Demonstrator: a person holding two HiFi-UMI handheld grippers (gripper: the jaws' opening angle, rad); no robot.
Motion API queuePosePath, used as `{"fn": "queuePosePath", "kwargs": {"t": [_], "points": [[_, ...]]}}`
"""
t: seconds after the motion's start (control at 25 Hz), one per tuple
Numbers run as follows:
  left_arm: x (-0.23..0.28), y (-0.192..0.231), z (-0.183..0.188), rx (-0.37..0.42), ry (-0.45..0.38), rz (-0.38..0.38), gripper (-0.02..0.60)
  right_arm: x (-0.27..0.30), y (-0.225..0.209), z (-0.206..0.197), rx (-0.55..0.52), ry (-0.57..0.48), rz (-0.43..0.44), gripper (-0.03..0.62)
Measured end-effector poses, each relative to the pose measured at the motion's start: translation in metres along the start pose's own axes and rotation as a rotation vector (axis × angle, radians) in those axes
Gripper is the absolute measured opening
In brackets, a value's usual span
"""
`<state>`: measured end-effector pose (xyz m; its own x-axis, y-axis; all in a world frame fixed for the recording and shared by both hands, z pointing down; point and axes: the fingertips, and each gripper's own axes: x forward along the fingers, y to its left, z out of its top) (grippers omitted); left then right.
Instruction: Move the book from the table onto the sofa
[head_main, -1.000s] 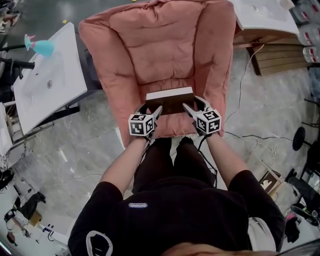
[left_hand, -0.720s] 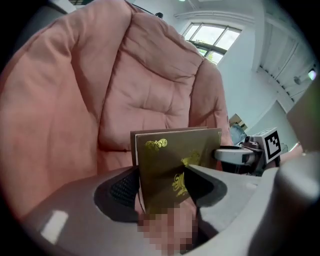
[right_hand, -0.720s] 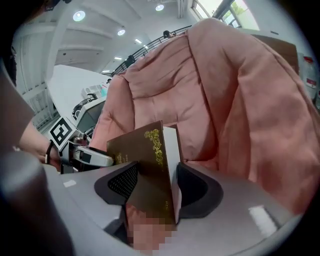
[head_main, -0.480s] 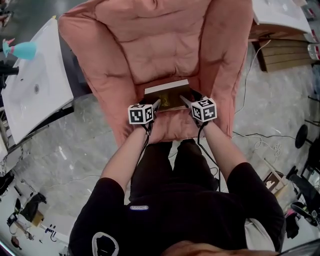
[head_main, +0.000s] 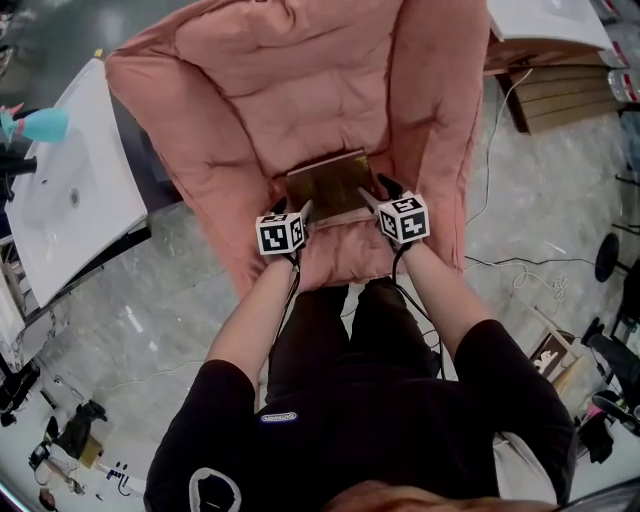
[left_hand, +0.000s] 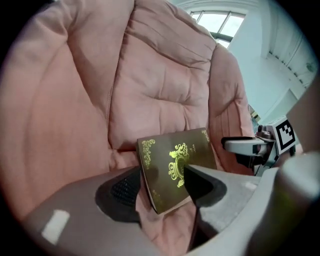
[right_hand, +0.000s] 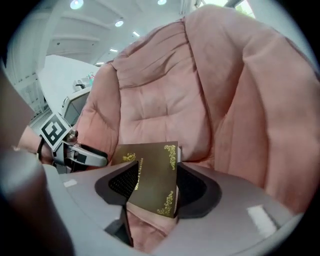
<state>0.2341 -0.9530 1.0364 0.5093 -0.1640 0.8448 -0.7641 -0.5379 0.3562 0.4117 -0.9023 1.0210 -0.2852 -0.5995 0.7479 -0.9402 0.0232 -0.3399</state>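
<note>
Right, both claws are clamped on the book (head_main: 328, 182). My left claw (left_hand: 161, 186) pinches its near left corner across the cover, and my right claw (right_hand: 152, 189) bites the spine side. Each pair of jaws stands only as far apart as the book is thick. The book hangs tilted just above the seat of the pink sofa (head_main: 300, 90), whose backrest rises ahead of both claws. Whether its far edge already touches the cushion I cannot tell. I judge it best to lower evenly until the cushion bears it, open both claws together, then back straight out, minding the fabric bunched under my left claw. Gilt scrollwork marks the cover; the gilt spine lettering is too small to read.
</note>
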Motion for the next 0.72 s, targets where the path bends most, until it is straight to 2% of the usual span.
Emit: {"fn": "queuePosePath", "kwargs": {"t": [0.16, 0.28, 0.48, 0.72], "points": [[-0.027, -0.011, 0.001, 0.055, -0.021, 0.012, 0.276, -0.039, 0.029, 0.011, -0.024, -0.047, 0.042, 0.265], [-0.056, -0.030, 0.011, 0.104, -0.067, 0.008, 0.268, -0.073, 0.060, 0.031, -0.067, -0.097, 0.089, 0.264], [-0.120, -0.075, 0.035, 0.176, -0.171, -0.004, 0.257, -0.140, 0.108, 0.066, -0.142, -0.171, 0.152, 0.261], [-0.208, -0.126, 0.070, 0.240, -0.334, 0.015, 0.252, -0.224, 0.132, 0.118, -0.209, -0.286, 0.201, 0.258]]}}
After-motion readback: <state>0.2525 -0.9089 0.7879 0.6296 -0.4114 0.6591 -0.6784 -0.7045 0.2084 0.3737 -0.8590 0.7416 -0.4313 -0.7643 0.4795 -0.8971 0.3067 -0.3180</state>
